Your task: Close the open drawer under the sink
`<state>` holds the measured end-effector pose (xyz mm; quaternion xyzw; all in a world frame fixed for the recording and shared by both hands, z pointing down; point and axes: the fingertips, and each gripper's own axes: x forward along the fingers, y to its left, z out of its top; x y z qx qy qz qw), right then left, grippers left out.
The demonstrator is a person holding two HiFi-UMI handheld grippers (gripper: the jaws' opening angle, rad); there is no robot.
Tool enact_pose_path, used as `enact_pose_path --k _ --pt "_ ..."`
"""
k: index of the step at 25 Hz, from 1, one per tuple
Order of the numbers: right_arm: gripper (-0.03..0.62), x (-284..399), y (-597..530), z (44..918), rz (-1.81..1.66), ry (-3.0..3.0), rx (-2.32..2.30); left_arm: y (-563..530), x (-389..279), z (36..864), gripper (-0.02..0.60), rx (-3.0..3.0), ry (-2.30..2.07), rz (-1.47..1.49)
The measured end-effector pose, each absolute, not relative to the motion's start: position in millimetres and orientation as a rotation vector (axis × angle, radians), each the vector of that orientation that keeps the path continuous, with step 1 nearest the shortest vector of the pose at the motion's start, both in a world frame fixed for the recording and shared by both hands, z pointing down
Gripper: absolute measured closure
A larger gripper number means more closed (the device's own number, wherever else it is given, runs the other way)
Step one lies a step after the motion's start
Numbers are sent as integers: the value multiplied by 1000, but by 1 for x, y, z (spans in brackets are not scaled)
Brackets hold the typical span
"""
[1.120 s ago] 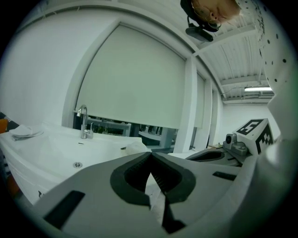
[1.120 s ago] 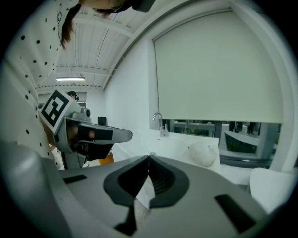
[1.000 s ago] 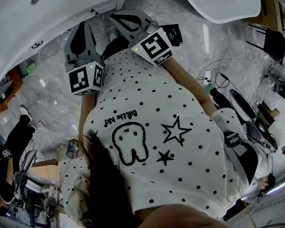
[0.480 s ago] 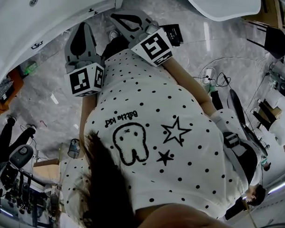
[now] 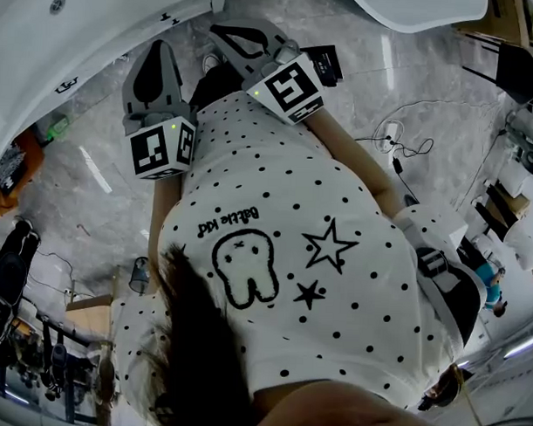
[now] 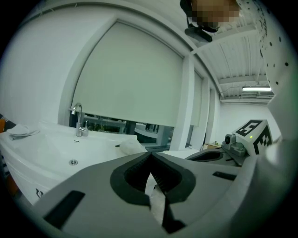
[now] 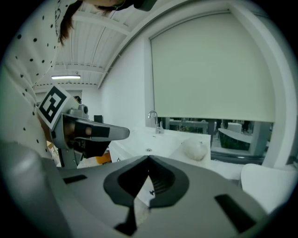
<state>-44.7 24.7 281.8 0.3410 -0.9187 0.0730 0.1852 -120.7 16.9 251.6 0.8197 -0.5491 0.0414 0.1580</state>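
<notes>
- Plainly, the sink filled the top left of the head view, a white basin and counter with its faucet standing at the back edge.
- The left gripper pointed toward the sink's front, near it but not touching. In its own view its jaws were pressed together at the tips, with nothing between them.
- The right gripper lay just to the right of the left one, also aimed at the sink's front edge. Its jaws met at the tips too and held nothing.
- Each gripper carried its marker cube at the end away from the sink, close against the person's dotted white shirt.
- Below the sink's counter ran a white cabinet front with a small dark mark on it, facing both grippers. The drawer could not be told apart from that front in any view, so I cannot tell whether it stood out or in.
- On the sink's counter, to the right of the faucet, sat a white rounded bundle. A white dish rested at the counter's left end.
- Behind the sink hung a pale roller blind.
- In front of the sink spread a grey marbled floor, and a cable lay on it well to the right of the sink.
</notes>
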Motion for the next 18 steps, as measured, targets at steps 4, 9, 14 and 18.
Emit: enact_pose_path --k 4,9,14,18 --pt "580 -46 25 279 202 -2595 962 18 -122 248 578 2345 -1584 118" --pt "580 -50 22 279 190 -2600 950 15 -127 247 578 2343 -1602 105" --pt "580 -54 17 278 189 -2603 943 12 -132 245 578 2339 -1614 101" --pt "580 -55 16 279 188 -2607 932 12 -136 247 577 2319 -1632 93"
